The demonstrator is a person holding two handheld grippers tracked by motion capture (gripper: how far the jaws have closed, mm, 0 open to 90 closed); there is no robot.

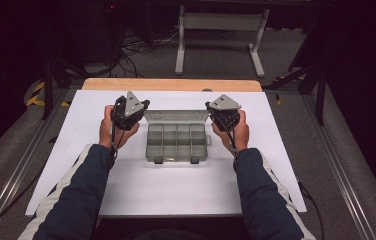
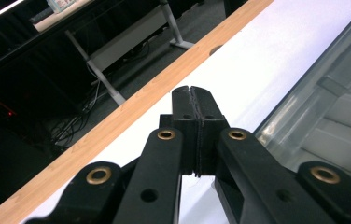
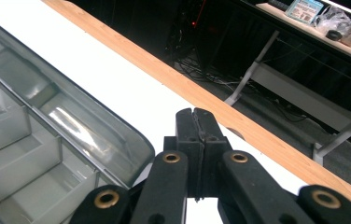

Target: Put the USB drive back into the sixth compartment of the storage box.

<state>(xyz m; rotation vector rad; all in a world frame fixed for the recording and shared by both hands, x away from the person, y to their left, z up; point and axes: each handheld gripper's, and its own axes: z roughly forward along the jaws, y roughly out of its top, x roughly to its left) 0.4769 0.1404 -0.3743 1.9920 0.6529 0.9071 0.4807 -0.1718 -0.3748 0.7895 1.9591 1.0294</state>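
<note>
A clear plastic compartment box (image 1: 177, 141) lies open in the middle of the white table sheet (image 1: 166, 185), its lid (image 1: 176, 116) tipped back. Its empty cells show in the right gripper view (image 3: 19, 154) and its lid edge in the left gripper view (image 2: 323, 93). My left gripper (image 1: 132, 111) hovers just left of the lid, jaws pressed together with nothing between them (image 2: 193, 95). My right gripper (image 1: 220, 114) sits just right of the lid, also shut and empty (image 3: 194, 119).
The table's wooden far edge (image 1: 171, 84) runs behind the sheet. Beyond it stand a grey metal frame (image 1: 221, 35) and tangled cables (image 1: 136, 50) on the floor. Dark stands flank the table at left (image 1: 51, 80) and right (image 1: 311, 80).
</note>
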